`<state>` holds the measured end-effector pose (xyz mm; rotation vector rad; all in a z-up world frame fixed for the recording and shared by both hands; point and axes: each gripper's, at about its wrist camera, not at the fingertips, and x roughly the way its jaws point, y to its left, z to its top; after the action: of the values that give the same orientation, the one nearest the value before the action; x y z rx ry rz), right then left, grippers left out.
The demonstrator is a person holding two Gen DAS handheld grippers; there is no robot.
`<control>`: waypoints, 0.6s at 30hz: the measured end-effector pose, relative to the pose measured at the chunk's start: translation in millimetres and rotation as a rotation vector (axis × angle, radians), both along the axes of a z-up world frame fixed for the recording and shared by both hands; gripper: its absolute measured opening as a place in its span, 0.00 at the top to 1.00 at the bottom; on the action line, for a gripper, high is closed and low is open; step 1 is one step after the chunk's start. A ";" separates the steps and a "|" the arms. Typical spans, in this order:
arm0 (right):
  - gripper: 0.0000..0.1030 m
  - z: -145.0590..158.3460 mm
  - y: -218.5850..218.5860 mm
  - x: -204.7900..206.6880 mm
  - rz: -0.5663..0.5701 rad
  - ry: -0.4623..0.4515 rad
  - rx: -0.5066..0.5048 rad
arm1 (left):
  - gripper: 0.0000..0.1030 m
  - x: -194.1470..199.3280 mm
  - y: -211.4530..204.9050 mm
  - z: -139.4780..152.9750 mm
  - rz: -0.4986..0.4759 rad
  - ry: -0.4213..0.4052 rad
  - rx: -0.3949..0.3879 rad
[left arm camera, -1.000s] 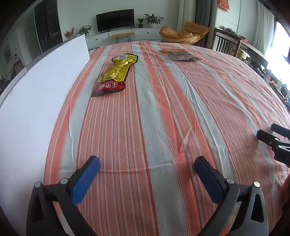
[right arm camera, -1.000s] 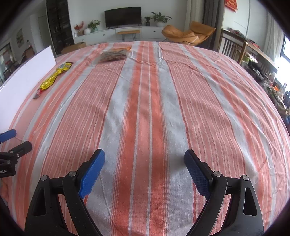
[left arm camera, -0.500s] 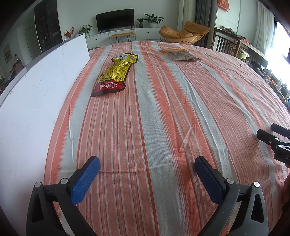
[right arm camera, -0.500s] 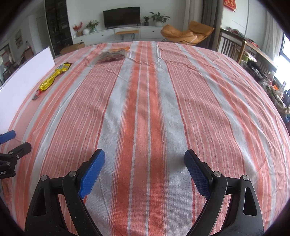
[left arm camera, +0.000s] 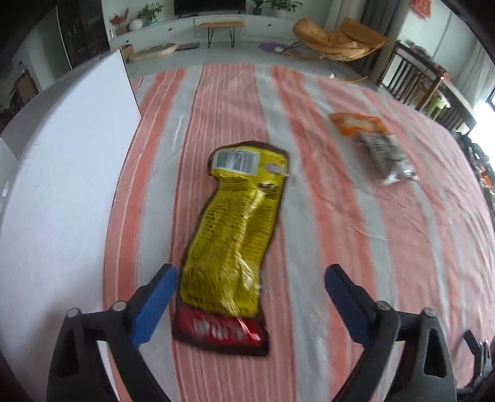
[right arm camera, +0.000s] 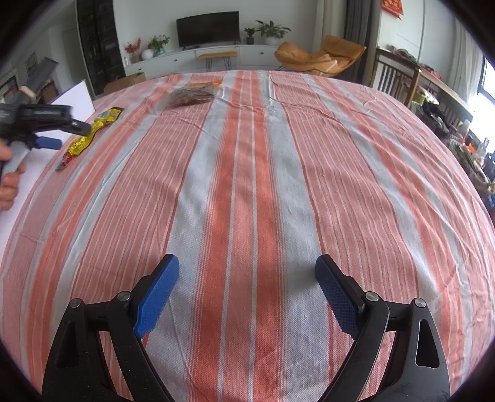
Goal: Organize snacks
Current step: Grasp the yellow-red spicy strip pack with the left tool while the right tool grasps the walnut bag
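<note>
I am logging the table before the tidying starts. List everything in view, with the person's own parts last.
yellow snack packet: one, yellow with a red end, flat on the cloth between the left fingers, untouched.
orange and silver snack packet: one, flat on the cloth, beyond and right of the yellow one.
striped tablecloth: one, orange and grey, covers the table.
white board: one, along the table's left edge.
television: one, black, on the far cabinet.
orange armchair: one, beyond the table.
left hand-held gripper: one, black with blue pads, jaws closing over the yellow packet.
right hand-held gripper: one, same colours, open over bare cloth.
hand: one, holds the left gripper.
</note>
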<state>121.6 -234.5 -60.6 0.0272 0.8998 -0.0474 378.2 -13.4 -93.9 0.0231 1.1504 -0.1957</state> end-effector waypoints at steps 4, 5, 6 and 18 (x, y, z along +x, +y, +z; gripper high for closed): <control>0.10 -0.2 -0.2 -0.3 0.001 0.000 0.002 | 0.46 -2.6 -4.5 0.6 0.000 -0.080 0.062; 0.10 -0.1 -0.2 -0.2 0.001 -0.001 0.003 | 0.57 -8.3 -1.7 4.3 0.013 -0.094 0.031; 0.10 0.0 -0.1 -0.1 0.001 0.000 0.004 | 0.59 -13.7 1.6 6.7 0.038 -0.098 0.014; 0.10 0.1 0.3 0.5 0.001 0.000 0.002 | 0.50 -199.5 16.6 6.0 0.035 -0.089 -0.075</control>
<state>122.1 -234.2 -60.4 0.0290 0.9002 -0.0452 178.8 3.2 -87.9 -0.0546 1.0530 -0.2047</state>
